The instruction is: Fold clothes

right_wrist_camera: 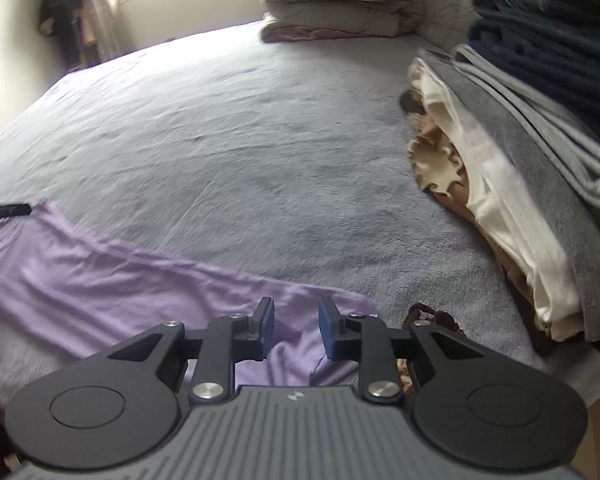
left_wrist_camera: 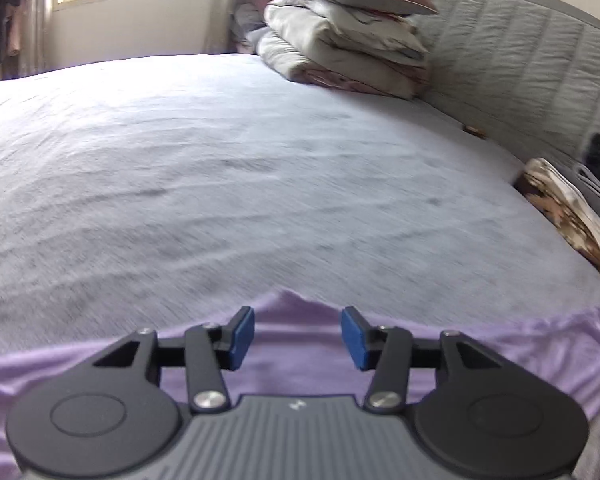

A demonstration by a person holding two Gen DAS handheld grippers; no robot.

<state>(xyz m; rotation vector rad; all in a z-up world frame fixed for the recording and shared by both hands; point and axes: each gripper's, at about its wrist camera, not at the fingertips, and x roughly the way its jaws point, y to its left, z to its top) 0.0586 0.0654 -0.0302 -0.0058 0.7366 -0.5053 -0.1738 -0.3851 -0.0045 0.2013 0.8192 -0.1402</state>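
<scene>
A lilac garment lies flat along the near edge of the bed. My left gripper is open and hovers over its far hem, holding nothing. In the right wrist view the same lilac garment stretches from the left edge to under my right gripper, which is open above the garment's right end. The tip of the left gripper shows at the far left, over the garment's other end.
The bed has a grey sheet. Stacked pillows and a folded duvet sit at the far side by a padded headboard. A pile of folded clothes lies on the right. A small brown patterned cloth lies beside the right gripper.
</scene>
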